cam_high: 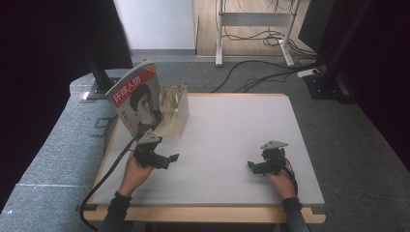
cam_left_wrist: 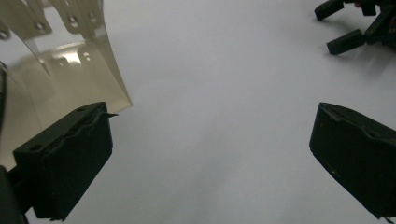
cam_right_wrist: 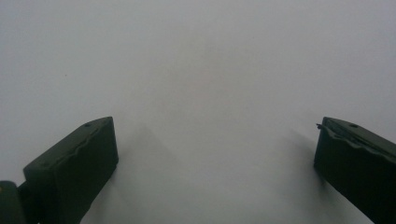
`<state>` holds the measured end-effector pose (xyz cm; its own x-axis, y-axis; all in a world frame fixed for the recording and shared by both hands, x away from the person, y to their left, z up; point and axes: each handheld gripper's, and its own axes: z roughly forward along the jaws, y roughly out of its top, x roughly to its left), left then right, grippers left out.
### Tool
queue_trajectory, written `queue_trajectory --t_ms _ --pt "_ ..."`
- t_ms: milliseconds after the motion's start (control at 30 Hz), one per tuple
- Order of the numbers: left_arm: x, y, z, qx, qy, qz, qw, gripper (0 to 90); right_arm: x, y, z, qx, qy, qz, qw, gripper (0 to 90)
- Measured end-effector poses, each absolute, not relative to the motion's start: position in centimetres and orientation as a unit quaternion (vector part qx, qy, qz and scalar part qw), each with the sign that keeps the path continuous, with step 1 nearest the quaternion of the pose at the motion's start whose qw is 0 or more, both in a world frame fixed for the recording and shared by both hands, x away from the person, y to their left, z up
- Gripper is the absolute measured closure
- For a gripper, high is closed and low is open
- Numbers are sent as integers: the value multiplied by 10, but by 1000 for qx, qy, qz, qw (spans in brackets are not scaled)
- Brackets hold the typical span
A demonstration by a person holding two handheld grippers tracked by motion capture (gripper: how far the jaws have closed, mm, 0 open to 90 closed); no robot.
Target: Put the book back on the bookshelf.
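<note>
While the person's forearms come in from six o'clock in the high view, we see a white table with a wooden edge, and on it two hand-held grippers lying well apart from each other. The left gripper sits at about eight o'clock on the tabletop, held in the left hand, with a grey three-cornered plate on top and a black cable trailing off toward seven o'clock. Its jaws stand wide apart with nothing between them; in the left gripper view they frame bare white surface. The right gripper rests at about four o'clock, held in the right hand, and its jaws are likewise spread with nothing held, as the right gripper view shows them on either side of plain table. At about ten o'clock on the table stands a translucent rack with upright dividers, and a magazine leans tilted against its outer side, cover facing us, showing a portrait and red and white lettering. In the left gripper view the rack's pale curved wall lies at ten o'clock, just beyond the left jaw, and the other gripper's black jaws show at one o'clock. Beyond the table we see grey carpet, cables and a white desk frame.
</note>
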<state>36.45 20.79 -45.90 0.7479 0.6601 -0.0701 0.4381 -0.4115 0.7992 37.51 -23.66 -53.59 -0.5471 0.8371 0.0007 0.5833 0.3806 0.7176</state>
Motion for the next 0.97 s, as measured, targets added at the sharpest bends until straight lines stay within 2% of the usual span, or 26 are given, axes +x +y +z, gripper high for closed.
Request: queue_trajectory --t_ms 267,600,700,967 --pt "368 207 -490 835 342 115 415 0 375 -237 -536 438 810 343 185 0" --pt "373 197 -526 861 349 110 354 0 375 -237 -536 439 810 343 185 0" --pt "372 192 -528 870 345 120 332 0 375 -237 -536 439 810 343 185 0" --pt "371 192 -528 871 344 122 331 0 374 -236 -537 438 810 343 186 0"
